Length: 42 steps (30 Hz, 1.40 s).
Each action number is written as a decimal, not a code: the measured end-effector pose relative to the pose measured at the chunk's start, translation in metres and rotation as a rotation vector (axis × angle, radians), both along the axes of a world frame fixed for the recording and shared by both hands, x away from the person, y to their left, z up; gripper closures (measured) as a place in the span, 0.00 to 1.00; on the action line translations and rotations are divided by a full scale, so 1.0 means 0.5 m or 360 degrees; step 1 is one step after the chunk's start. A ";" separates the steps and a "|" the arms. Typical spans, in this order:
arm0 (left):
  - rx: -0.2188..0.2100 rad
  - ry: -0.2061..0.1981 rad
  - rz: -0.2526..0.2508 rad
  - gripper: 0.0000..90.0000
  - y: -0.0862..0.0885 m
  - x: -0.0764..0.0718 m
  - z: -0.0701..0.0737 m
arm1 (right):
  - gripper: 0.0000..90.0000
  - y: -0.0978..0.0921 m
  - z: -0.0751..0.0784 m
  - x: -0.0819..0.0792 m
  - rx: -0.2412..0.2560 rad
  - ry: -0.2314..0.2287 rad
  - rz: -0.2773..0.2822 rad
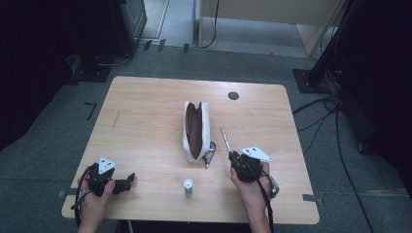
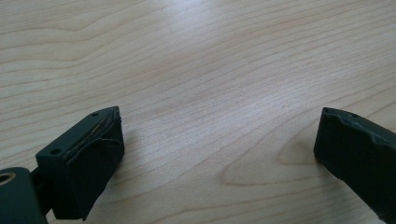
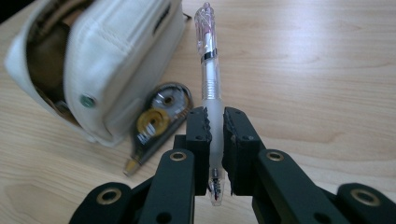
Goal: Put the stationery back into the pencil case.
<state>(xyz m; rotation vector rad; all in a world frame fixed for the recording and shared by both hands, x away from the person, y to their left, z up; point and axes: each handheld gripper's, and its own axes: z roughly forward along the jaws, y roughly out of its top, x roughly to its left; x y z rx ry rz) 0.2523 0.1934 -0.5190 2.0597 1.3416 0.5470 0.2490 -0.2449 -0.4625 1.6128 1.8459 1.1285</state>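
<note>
Pen (image 3: 209,84) clamped in right gripper (image 3: 214,126), left gripper (image 2: 217,140) agape over pale wooden table (image 1: 145,121), grey carpet (image 1: 43,136) around.

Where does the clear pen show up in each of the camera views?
High view: the pen lies right of centre, sticking forward out of the right tongs.
Left gripper view: not in it; bare wooden table between the open left tongs.
Right gripper view: centre, upright, clamped between the two jaws.
Shared landmark: the white pencil case, lying just left of the pen.
</note>
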 end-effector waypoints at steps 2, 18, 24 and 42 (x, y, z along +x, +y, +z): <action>0.0000 0.0000 -0.0001 0.02 0.000 0.000 0.000 | 0.90 0.007 0.012 0.001 0.0017 -0.0011 0.0009; -0.0001 0.0001 -0.0009 0.02 0.000 0.000 0.000 | 0.90 0.088 0.083 0.027 0.0080 -0.0089 0.0106; 0.0001 0.0002 -0.0011 0.02 0.000 0.000 0.000 | 0.90 0.121 0.093 0.039 0.0102 -0.0092 0.0147; 0.0002 0.0001 -0.0016 0.02 0.000 0.000 0.000 | 0.90 0.186 0.079 0.102 0.0104 0.0000 0.0127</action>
